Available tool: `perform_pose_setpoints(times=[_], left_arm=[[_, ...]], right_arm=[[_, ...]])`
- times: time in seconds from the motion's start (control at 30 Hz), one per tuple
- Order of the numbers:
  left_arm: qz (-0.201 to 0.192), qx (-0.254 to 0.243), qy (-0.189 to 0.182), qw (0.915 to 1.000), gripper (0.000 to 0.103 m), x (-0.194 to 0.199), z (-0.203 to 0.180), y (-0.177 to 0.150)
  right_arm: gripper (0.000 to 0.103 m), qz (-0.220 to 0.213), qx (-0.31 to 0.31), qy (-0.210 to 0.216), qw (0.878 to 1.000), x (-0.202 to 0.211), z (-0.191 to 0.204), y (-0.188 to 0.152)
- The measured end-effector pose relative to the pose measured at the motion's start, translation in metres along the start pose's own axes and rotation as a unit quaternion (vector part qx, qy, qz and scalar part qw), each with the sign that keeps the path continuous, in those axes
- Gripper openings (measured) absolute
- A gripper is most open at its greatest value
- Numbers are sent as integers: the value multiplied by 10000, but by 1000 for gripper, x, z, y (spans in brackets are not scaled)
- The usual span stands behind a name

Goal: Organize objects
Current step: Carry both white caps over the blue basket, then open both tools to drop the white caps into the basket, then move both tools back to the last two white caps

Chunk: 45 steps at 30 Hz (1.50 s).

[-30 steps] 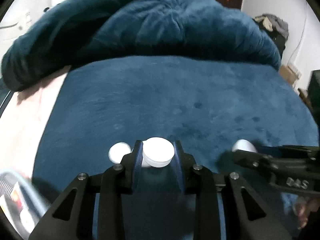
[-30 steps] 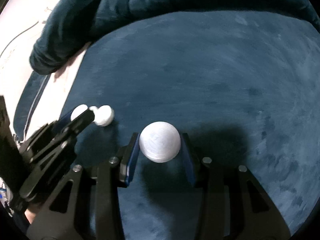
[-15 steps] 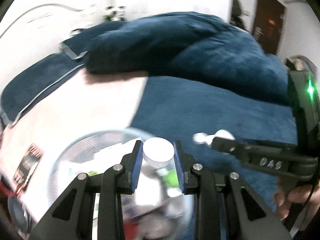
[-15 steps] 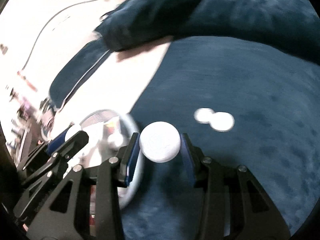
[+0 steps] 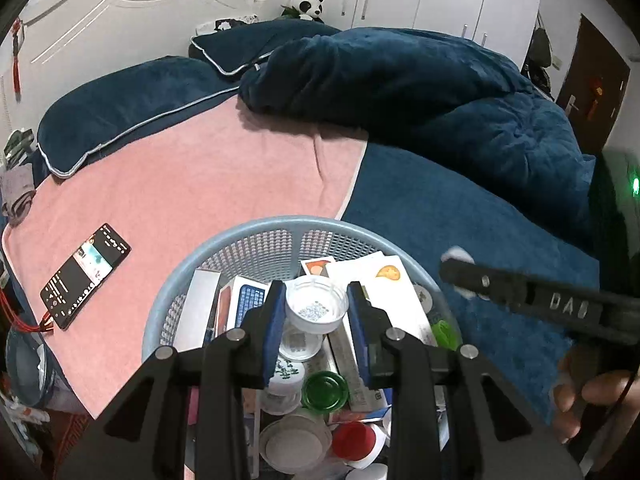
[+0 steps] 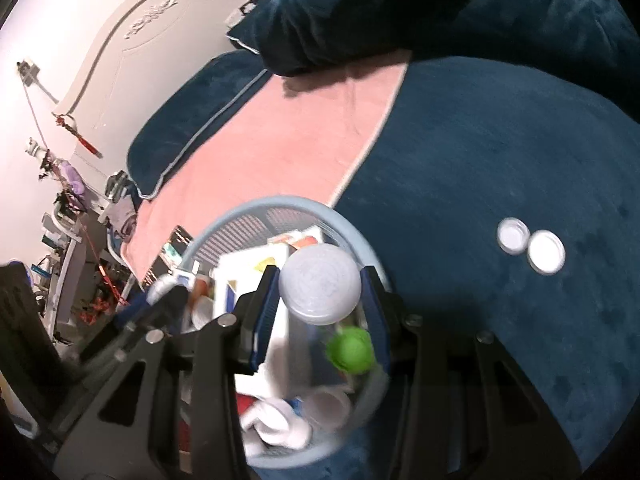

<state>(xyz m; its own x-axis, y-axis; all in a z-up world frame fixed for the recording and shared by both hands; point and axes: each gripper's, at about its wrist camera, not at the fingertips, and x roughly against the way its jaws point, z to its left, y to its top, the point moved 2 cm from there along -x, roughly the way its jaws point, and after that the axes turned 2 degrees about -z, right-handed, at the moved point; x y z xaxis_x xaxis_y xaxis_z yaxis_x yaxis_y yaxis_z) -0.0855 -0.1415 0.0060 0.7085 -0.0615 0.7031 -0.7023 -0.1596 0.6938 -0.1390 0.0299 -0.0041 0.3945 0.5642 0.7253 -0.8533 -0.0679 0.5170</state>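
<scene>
My left gripper [image 5: 316, 298] is shut on a small clear-white cap [image 5: 317, 309], whose open side faces the camera, and holds it above the light blue mesh basket [image 5: 248, 236]. The basket holds boxes, lids and a green cap. In the right wrist view my right gripper [image 6: 320, 282] is shut on a round white lid [image 6: 320, 290] over the same basket [image 6: 280, 202], near its right rim. Two more white lids [image 6: 513, 235] [image 6: 546, 257] lie side by side on the dark blue blanket [image 6: 500, 140]. The right gripper [image 5: 520, 292] also shows at the right of the left wrist view.
A phone [image 5: 86, 276] with a lit screen and a red cable lies on the pink towel [image 5: 208, 176] left of the basket. A bunched blue duvet [image 5: 400, 80] and pillows [image 5: 128, 100] lie beyond. A person's hand [image 5: 592, 396] grips the right tool.
Both grippers have swung left from over the blue blanket to above the basket, each carrying its white lid. The two loose lids stayed on the blanket.
</scene>
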Motion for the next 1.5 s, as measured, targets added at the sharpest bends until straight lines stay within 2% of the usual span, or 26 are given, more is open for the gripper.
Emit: perform_pose_setpoints(times=[0.27, 0.3, 0.33, 0.4, 0.43, 0.47, 0.5, 0.53, 0.57, 0.6, 0.63, 0.73, 0.8, 1.0, 1.27, 1.5], left_arm=[[-116, 256, 105, 9995, 31, -7, 12, 6], [-126, 280, 106, 9995, 31, -8, 13, 7], [-119, 295, 102, 9994, 31, -9, 14, 7], [-120, 292, 79, 9995, 31, -10, 14, 7], [-130, 277, 83, 9995, 32, -10, 15, 7], [-139, 285, 102, 9994, 41, -10, 16, 7], [-146, 311, 105, 9994, 59, -9, 16, 7], [-158, 383, 81, 9991, 71, -7, 18, 8], [-165, 438, 73, 9989, 86, -6, 19, 8], [-191, 474, 79, 9987, 90, -4, 19, 9], [-233, 467, 104, 9986, 90, -2, 19, 10], [-292, 302, 312, 9986, 93, 1, 15, 11], [-345, 183, 474, 9981, 100, 3, 12, 10], [-413, -8, 690, 9968, 102, 6, 5, 12], [-410, 54, 744, 9964, 102, 6, 2, 15], [-467, -60, 632, 9969, 102, 9, -12, 17]], right_arm=[[42, -119, 312, 472, 9983, -18, 42, 24], [43, 14, 360, 736, 9966, -25, 47, 27], [45, 113, 380, 810, 9959, -29, 49, 28], [70, 170, 416, 711, 9965, -33, 50, 27], [75, 41, 472, 699, 9964, -29, 51, 25], [81, -14, 501, 680, 9964, -27, 51, 23], [84, -53, 524, 625, 9967, -25, 51, 22], [86, -90, 521, 560, 9970, -22, 50, 20], [92, -125, 502, 515, 9973, -20, 48, 20], [100, -174, 476, 466, 9976, -17, 47, 20], [102, -242, 449, 413, 9978, -14, 45, 19], [103, -366, 421, 322, 9979, -7, 41, 19], [103, -498, 414, 254, 9976, -1, 39, 18], [103, -766, 486, 25, 9959, 14, 34, 16], [103, -798, 372, -270, 9957, 29, 7, 11], [103, -751, 126, -479, 9959, 37, -23, 7]])
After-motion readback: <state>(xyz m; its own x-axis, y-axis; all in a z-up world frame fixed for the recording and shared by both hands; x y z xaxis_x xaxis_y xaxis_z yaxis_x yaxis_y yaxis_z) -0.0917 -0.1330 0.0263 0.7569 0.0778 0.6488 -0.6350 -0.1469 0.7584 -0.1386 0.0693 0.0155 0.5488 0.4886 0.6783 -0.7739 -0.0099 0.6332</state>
